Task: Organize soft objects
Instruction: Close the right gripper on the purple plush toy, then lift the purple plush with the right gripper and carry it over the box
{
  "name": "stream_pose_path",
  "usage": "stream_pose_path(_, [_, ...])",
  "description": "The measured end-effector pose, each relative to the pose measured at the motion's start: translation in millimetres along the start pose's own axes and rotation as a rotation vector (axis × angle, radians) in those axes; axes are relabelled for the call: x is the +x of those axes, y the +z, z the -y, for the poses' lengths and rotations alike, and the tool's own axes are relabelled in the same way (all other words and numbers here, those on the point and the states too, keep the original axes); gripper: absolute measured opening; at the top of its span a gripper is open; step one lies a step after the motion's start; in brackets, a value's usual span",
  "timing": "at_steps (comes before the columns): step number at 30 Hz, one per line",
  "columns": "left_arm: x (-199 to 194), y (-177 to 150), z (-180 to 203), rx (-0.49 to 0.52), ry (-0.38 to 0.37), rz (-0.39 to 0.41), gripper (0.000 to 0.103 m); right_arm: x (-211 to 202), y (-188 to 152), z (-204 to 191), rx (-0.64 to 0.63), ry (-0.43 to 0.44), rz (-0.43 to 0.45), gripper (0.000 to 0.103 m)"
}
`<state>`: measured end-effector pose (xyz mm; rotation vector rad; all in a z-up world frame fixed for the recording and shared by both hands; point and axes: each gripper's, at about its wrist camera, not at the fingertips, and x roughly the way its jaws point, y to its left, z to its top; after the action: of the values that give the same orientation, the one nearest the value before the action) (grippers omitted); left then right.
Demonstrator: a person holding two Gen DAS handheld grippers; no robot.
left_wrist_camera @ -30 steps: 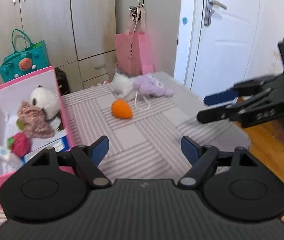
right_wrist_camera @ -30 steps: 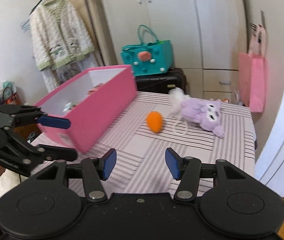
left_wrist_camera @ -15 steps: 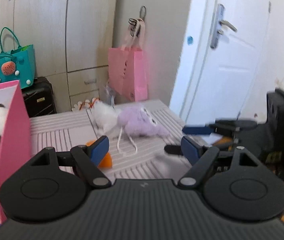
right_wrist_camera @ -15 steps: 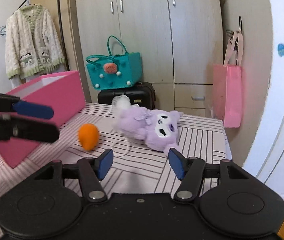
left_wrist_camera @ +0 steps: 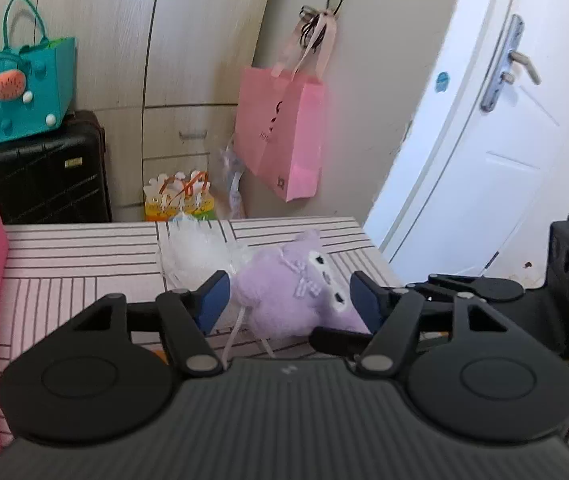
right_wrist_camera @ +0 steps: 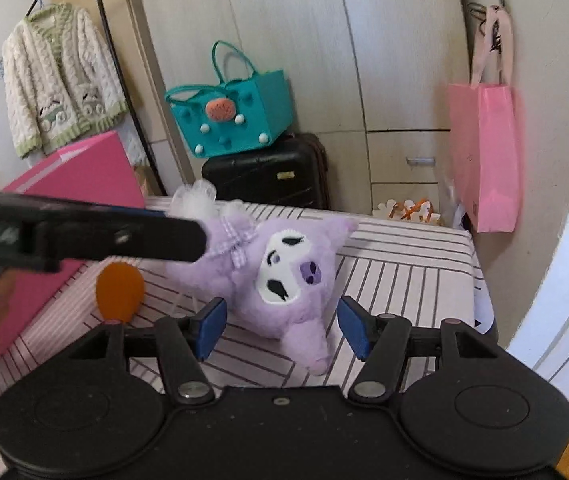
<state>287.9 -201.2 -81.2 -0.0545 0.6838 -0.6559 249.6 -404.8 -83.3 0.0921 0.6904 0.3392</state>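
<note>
Left gripper (left_wrist_camera: 288, 300): its jaws have just been closing and now stand on either side of the purple plush (left_wrist_camera: 288, 300); the pads look very near the fur, but a firm press is not visible, so I read it as released, not yet grasping.
Right gripper (right_wrist_camera: 280, 324): its jaws have just been opening a little; they are apart, with the lower part of the plush between them, not pinched.
Plush: it lies on the striped table (right_wrist_camera: 404, 264), face up, just beside a white fluffy toy (left_wrist_camera: 192, 252).
Orange toy (right_wrist_camera: 120, 290): on the table, left of the plush, near the pink box (right_wrist_camera: 84, 168).
Change: a second ago both grippers were well back from the plush; now both are close around it.
Meaning: the plush seems to be the next thing to go into the box; closing the jaws is the step in hand.
Risk: two grippers are crowded on one toy, so they may bump.
</note>
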Motion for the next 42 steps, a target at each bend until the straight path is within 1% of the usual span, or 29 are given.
stream_pose_path(3, [9.0, -5.2, 1.6, 0.027, 0.013, -0.006, 0.065, 6.4, 0.0, -1.2, -0.011, 0.015, -0.014, 0.068])
stream_pose_path(4, [9.3, -6.2, 1.9, 0.033, 0.007, -0.003, 0.063, 7.2, -0.3, -2.8, -0.019, 0.013, -0.012, 0.069])
stream_pose_path(5, [10.4, -7.5, 1.5, 0.03, 0.011, -0.005, 0.056, 7.9, -0.2, -4.2, -0.026, 0.013, -0.014, 0.069])
stream_pose_path(6, [11.3, -8.3, 1.0, 0.029, 0.013, -0.01, 0.046, 7.8, 0.3, -6.0, -0.035, 0.009, -0.016, 0.069])
stream_pose_path(7, [11.8, -8.5, 1.0, 0.034, 0.013, -0.015, 0.042, 7.8, 0.4, -8.2, -0.048, -0.005, -0.014, 0.069])
stream_pose_path(8, [11.9, -8.9, 0.8, 0.041, 0.013, -0.017, 0.037, 7.9, 0.7, -9.8, -0.061, -0.017, -0.016, 0.066])
stream_pose_path(9, [11.5, -9.4, 0.9, 0.046, 0.012, -0.015, 0.036, 7.8, 0.6, -12.2, -0.084, -0.037, -0.019, 0.06])
stream_pose_path(11, [9.9, -10.0, 1.7, 0.052, 0.004, -0.013, 0.034, 5.5, -1.8, -15.9, -0.115, -0.074, -0.019, 0.053])
stream_pose_path(14, [6.9, -13.9, 3.7, 0.048, -0.017, -0.016, 0.034, 1.9, -4.5, -21.3, -0.124, -0.104, -0.021, 0.049])
stream_pose_path(17, [5.7, -17.5, 6.6, 0.039, -0.042, -0.036, 0.031, -4.7, -5.8, -28.5, -0.123, -0.111, -0.013, 0.049])
stream_pose_path(22, [-6.8, -23.3, 8.2, 0.011, -0.064, -0.022, 0.031, -18.8, -5.6, -48.4, -0.168, -0.188, -0.009, 0.049])
stream_pose_path(26, [-23.6, -27.5, 7.1, -0.012, -0.092, -0.017, 0.028, -31.7, -8.4, -56.1, -0.132, -0.196, -0.005, 0.047])
stream_pose_path(33, [-54.1, -41.4, 6.7, -0.037, -0.131, -0.012, 0.026, -55.0, -20.9, -82.4, -0.081, -0.22, 0.008, 0.047])
stream_pose_path(37, [-70.1, -49.4, 7.6, -0.018, -0.144, -0.023, 0.026, -65.3, -31.3, -98.4, -0.067, -0.229, 0.006, 0.047])
stream_pose_path(40, [-82.3, -55.5, 8.8, -0.005, -0.148, -0.037, 0.026, -73.9, -38.8, -105.4, -0.015, -0.209, -0.001, 0.047])
stream_pose_path(42, [-91.3, -58.1, 9.5, -0.003, -0.158, -0.043, 0.026, -80.6, -43.5, -112.9, -0.012, -0.212, 0.008, 0.047])
